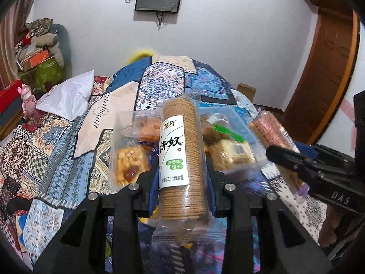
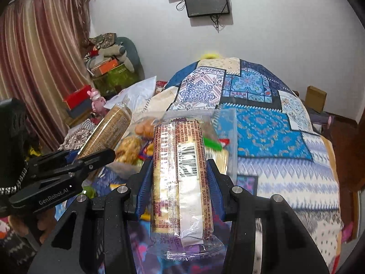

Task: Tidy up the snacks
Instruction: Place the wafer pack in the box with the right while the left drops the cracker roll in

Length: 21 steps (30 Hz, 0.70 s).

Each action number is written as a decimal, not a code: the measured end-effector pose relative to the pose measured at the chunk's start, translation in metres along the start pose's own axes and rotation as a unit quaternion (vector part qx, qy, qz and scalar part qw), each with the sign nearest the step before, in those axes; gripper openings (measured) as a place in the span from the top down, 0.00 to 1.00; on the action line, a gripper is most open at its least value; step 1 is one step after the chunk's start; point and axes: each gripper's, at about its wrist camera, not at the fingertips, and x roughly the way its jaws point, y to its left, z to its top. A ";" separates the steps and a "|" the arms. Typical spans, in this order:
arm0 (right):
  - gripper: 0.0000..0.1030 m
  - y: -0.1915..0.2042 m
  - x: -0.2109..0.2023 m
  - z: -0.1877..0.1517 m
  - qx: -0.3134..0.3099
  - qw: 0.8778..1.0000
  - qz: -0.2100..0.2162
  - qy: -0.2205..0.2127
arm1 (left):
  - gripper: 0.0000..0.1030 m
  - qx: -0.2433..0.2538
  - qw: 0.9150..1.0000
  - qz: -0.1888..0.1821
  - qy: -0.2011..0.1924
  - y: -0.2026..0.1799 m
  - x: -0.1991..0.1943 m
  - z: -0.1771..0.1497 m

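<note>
The left gripper point(image 1: 182, 178) is closed on a biscuit roll point(image 1: 181, 157) — a clear-wrapped cylinder of round brown biscuits with a white and green label. The blue pads point(image 1: 153, 189) press the roll on both sides near its lower half; the roll stands lengthwise along the fingers, its far end projecting well beyond the tips.

The right gripper point(image 2: 180, 182) is clamped on a cracker pack point(image 2: 182, 175), a long transparent sleeve with a barcode panel facing the camera. Its blue pads point(image 2: 142, 189) bear on the two long sides, and the pack likewise runs forward along the fingers.

In the left wrist view, the right gripper and its pack appear to the right of the biscuit roll, at about the same height. In the right wrist view, the left gripper point(image 2: 95, 157) and its roll point(image 2: 107, 132) appear to the left.

Directly beyond both sets of fingertips lies a clear plastic bag point(image 1: 127, 150) holding assorted pastries and wrapped snacks; individual items inside are blurred and their number cannot be determined. The bag rests on a patchwork quilt point(image 1: 164, 80) — blue, white and cream panels — which extends forward and to both sides beneath the grippers. A white cloth point(image 1: 68, 96) lies on the quilt to the far left of the left gripper.
</note>
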 end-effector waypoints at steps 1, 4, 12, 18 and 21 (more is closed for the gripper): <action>0.59 -0.001 0.005 0.004 0.002 1.000 -0.001 0.000 | 0.66 -0.002 1.000 0.001 0.003 0.003 0.006 0.002; 0.59 -0.006 0.018 0.013 0.010 1.000 0.000 0.002 | 0.66 -0.005 1.000 -0.003 0.013 0.008 0.023 0.006; 0.59 -0.031 0.049 0.034 0.033 0.999 -0.024 0.005 | 0.66 -0.010 1.000 -0.017 0.023 0.001 0.057 0.020; 0.59 -0.044 0.072 0.035 0.034 0.998 -0.048 0.019 | 0.66 -0.010 0.999 -0.021 0.028 -0.006 0.078 0.028; 0.58 -0.047 0.077 0.033 0.028 0.998 -0.042 0.027 | 0.65 -0.017 0.999 -0.022 0.032 -0.005 0.085 0.028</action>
